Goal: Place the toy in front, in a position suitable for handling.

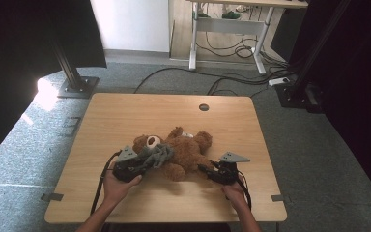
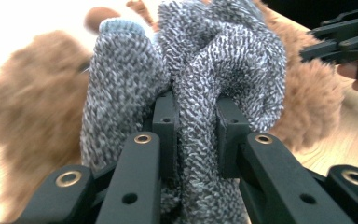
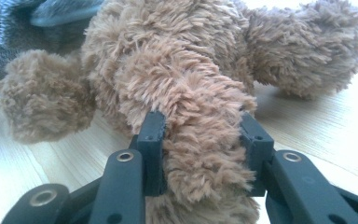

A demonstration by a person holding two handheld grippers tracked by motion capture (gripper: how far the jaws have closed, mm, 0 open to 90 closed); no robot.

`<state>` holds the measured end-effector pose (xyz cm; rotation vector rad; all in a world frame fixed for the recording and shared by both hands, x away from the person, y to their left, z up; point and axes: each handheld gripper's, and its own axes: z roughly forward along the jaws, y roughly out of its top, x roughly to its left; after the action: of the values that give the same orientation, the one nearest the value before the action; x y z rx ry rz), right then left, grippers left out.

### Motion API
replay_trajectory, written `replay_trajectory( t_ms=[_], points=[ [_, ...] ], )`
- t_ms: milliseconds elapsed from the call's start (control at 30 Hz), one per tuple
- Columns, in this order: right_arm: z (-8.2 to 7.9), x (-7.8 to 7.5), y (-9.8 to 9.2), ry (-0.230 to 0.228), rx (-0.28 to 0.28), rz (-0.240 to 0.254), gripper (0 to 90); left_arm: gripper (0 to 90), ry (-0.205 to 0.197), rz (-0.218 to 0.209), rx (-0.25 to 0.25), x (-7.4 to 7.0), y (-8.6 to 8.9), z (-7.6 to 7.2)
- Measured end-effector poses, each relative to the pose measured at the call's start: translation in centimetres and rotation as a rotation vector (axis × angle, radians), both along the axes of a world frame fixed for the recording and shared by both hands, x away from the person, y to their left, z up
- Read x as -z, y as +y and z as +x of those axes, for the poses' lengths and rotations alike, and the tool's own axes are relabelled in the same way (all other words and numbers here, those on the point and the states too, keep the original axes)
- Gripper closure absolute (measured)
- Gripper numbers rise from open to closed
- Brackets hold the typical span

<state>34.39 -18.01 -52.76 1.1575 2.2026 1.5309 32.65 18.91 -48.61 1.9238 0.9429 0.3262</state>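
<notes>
The left gripper (image 2: 193, 123), its black hard-plastic jaws studded with brass rivets, is pinching a bunched fold of the grey knitted garment (image 2: 205, 70), a coarse, loopy marled weave with a pale blue cuff. The right gripper (image 3: 203, 133) is squeezing a shaggy limb of the teddy bear (image 3: 186, 70), the long tan plush bulging between its square pads. In the high view the teddy bear (image 1: 181, 152) is lying flat on the smooth pale wooden table (image 1: 125, 111), nearer the front edge than the back, roughly midway between the side edges. The knit (image 1: 157, 155) is draping over its chest by the head, and the left gripper (image 1: 137, 164) and right gripper (image 1: 207, 170) are flanking it.
</notes>
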Motion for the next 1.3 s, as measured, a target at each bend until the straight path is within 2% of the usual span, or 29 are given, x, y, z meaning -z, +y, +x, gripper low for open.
replay_trajectory(
  t_ms=[133,233,333,400,500,633,800,933,1033,1100,1200,1300],
  points=[
    [0.0,0.0,0.0,-0.002,0.000,0.005,60.9,73.3,0.002,0.004,-0.064,0.1,2.4,0.1],
    [0.0,0.0,0.0,0.004,0.001,0.012,60.9,73.4,0.038,-0.011,-0.124,0.5,4.4,0.7],
    [0.1,0.1,0.1,0.004,0.004,0.018,61.0,73.2,0.058,-0.029,-0.153,0.7,5.3,1.0],
    [0.2,0.1,0.1,0.005,0.006,0.019,61.0,73.2,0.052,-0.061,-0.142,0.4,5.2,0.8],
    [0.2,0.1,0.1,0.005,0.010,0.023,61.0,73.1,0.020,-0.087,-0.097,-0.7,3.7,0.3],
    [0.2,0.1,0.1,0.003,0.010,0.023,61.0,72.9,0.001,-0.106,-0.016,-2.2,0.4,0.1],
    [0.2,0.2,0.1,0.002,0.009,0.023,60.9,72.7,0.001,-0.103,0.056,-3.0,-3.7,0.6],
    [0.2,0.2,0.1,0.003,0.008,0.023,60.9,72.7,0.007,-0.099,0.129,-3.0,-7.4,0.9],
    [0.2,0.1,0.1,-0.001,0.009,0.022,60.9,72.6,0.002,-0.049,0.176,-2.6,-10.4,0.9],
    [0.2,0.1,0.1,-0.001,0.009,0.019,60.9,72.5,0.010,-0.035,0.192,-2.3,-11.7,0.9],
    [0.2,0.1,0.1,-0.003,0.009,0.017,60.9,72.4,0.021,-0.001,0.216,-1.5,-13.2,0.8],
    [0.2,0.1,0.1,-0.005,0.008,0.015,61.0,72.4,0.023,0.046,0.215,-0.4,-13.9,0.6]
  ],
)
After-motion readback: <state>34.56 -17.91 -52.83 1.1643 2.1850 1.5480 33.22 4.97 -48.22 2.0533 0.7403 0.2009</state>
